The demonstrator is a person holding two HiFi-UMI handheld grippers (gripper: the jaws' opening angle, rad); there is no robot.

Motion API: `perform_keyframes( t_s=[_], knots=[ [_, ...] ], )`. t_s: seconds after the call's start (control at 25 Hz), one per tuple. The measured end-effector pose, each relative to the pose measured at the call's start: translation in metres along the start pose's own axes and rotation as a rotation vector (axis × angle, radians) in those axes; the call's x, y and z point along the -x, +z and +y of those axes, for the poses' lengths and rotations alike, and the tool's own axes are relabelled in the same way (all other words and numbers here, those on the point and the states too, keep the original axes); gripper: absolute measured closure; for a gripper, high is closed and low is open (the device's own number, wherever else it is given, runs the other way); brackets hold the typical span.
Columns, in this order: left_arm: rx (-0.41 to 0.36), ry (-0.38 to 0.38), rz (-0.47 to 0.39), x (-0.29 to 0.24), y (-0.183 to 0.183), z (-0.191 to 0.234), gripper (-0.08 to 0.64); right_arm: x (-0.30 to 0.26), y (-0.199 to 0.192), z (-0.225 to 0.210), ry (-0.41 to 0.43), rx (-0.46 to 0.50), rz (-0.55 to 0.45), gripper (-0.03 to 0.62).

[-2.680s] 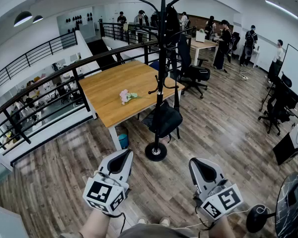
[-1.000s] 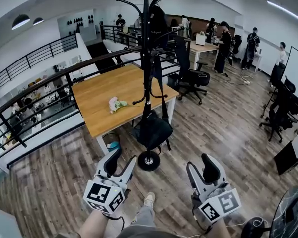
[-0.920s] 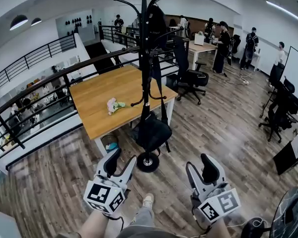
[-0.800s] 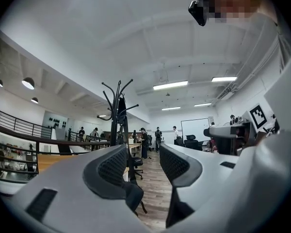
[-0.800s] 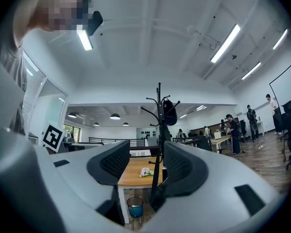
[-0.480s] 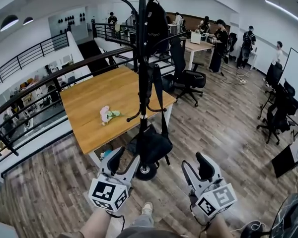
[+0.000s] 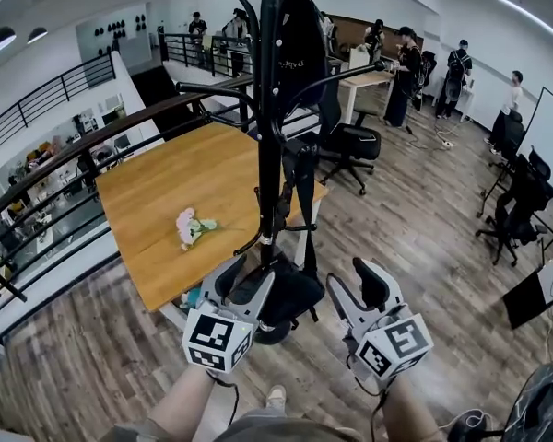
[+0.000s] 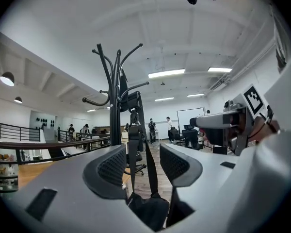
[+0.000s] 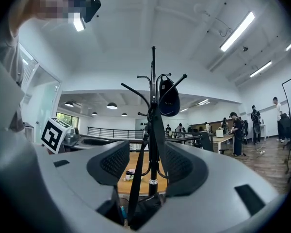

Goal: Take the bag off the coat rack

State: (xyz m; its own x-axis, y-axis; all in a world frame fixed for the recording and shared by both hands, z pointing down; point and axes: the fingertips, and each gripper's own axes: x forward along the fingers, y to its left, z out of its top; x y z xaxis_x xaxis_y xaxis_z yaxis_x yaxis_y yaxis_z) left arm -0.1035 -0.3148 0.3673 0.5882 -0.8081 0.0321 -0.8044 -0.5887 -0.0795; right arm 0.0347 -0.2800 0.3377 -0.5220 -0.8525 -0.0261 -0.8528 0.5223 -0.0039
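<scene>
A black coat rack (image 7: 269, 109) stands on the wooden floor beside a wooden table (image 7: 175, 201). A black bag (image 7: 290, 288) hangs low on it by a long strap (image 7: 309, 201); a dark cap or hood (image 7: 302, 35) sits on an upper hook. My left gripper (image 7: 244, 282) is open just in front of the bag's left side. My right gripper (image 7: 355, 288) is open at the bag's right, apart from it. In the left gripper view the strap (image 8: 136, 144) and bag (image 8: 148, 210) show between the jaws. In the right gripper view the rack pole (image 9: 153, 130) and strap (image 9: 136, 178) show between the jaws.
A small pink flower bunch (image 7: 189, 226) lies on the table. A black railing (image 7: 92, 141) runs behind it. Office chairs (image 7: 350, 141) and several standing people (image 7: 401, 63) fill the back right. A chair (image 7: 516, 201) and a fan (image 7: 539, 403) are at the right.
I have come closer to the coat rack; it now fills the frame's middle. Both grippers have moved forward and up to the bag. Their jaws opened after the earliest frame and stay open.
</scene>
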Motion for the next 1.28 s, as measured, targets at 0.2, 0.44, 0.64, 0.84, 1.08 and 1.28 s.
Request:
perform_keyframes(
  t_s=[0.2, 0.44, 0.64, 0.84, 1.08, 1.28],
  knots=[
    [-0.004, -0.051, 0.046, -0.042, -0.018, 0.013, 0.336, -0.047, -0.013, -0.017, -0.008, 0.001, 0.027, 0.374],
    [0.012, -0.082, 0.081, -0.084, -0.037, 0.015, 0.336, -0.099, -0.038, -0.037, 0.012, -0.006, 0.078, 0.374],
    [0.05, -0.059, 0.114, -0.101, -0.056, 0.021, 0.336, -0.13, -0.064, -0.042, 0.055, -0.02, 0.125, 0.374],
    [0.072, -0.005, 0.096, -0.106, -0.065, 0.034, 0.385, -0.147, -0.085, -0.05, 0.079, -0.031, 0.135, 0.379],
    [0.061, 0.035, 0.064, -0.108, -0.063, 0.034, 0.541, -0.147, -0.081, -0.051, 0.167, -0.056, 0.087, 0.534],
    [-0.019, 0.094, 0.124, -0.101, -0.057, 0.038, 0.545, -0.139, -0.068, -0.051, 0.24, -0.075, 0.103, 0.56]
  ],
)
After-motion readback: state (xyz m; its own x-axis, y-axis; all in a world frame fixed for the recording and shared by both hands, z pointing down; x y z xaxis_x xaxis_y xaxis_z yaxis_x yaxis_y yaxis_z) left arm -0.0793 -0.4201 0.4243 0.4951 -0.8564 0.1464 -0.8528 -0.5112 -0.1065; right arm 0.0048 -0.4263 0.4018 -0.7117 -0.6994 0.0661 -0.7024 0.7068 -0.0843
